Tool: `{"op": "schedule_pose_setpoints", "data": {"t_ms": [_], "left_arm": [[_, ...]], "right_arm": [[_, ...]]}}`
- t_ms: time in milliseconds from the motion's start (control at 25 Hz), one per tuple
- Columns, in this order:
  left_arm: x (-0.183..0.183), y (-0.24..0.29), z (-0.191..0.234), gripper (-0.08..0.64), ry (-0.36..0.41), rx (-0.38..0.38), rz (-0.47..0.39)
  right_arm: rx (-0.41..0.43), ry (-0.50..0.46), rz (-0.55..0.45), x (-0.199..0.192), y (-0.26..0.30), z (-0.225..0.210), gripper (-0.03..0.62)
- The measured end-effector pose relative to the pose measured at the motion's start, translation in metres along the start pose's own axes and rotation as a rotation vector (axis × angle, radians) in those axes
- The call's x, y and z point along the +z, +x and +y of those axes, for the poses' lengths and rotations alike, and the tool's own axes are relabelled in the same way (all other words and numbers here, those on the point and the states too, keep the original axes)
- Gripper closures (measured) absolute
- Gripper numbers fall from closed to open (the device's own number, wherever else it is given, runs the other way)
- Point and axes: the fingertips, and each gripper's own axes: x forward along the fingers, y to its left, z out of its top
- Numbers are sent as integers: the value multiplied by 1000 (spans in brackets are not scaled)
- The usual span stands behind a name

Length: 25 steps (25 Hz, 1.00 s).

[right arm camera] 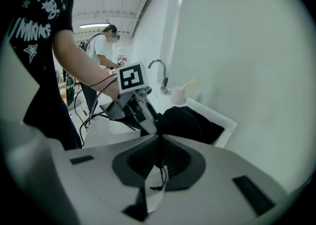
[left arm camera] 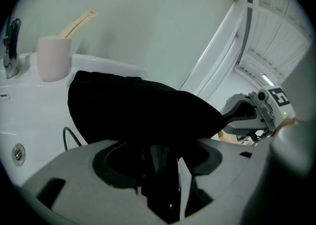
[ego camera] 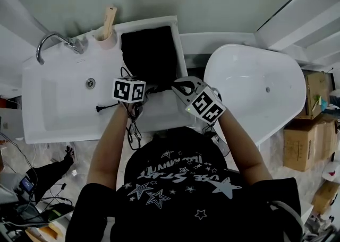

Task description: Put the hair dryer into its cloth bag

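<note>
Your left claw (left arm camera: 163, 155) has its jaws apart, with black fabric of the cloth bag (ego camera: 150, 55) between them. Your right claw (right arm camera: 159, 142) is pinched together on a thin black cord (right arm camera: 161, 175). The bag lies bulging on the washbasin's (ego camera: 58, 105) right end, and a plug lead (ego camera: 109, 107) trails beside it.

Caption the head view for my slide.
Left tool and right tool meet at the near edge of a black cloth bag lying on the white washbasin counter.
</note>
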Motion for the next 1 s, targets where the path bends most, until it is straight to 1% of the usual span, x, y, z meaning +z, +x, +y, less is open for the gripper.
{"op": "schedule_pose_setpoints", "data": {"t_ms": [80, 200, 280, 320, 400, 520, 640, 800, 880, 1000], "left_arm": [[-2, -1, -6, 237, 7, -26, -8], [-6, -3, -14, 175, 60, -50, -4], [-9, -7, -19, 160, 93, -63, -9], [-9, -10, -21, 152, 103, -69, -18], [-9, -18, -25, 140, 110, -75, -45], [-12, -30, -30, 130, 111, -93, -76], [-20, -42, -37, 127, 132, -103, -96], [-26, -62, -51, 127, 159, -113, -140], [-27, -71, -59, 129, 170, -127, -169], [-25, -82, -66, 129, 186, -135, -203]], "right_arm": [[-20, 15, 12, -3, 0, 1, 566], [-60, 46, 26, -8, -1, 1, 561], [-88, 71, 33, -10, -1, 0, 554], [-100, 78, 36, -9, -3, -1, 540], [-125, 83, 35, -7, -6, -1, 495], [-178, 94, 20, -1, -9, 0, 465], [-251, 118, -3, 4, -16, 3, 434], [-328, 161, -36, 8, -30, 15, 433], [-367, 182, -42, 4, -37, 20, 442], [-393, 224, -61, 4, -44, 28, 449]]}}
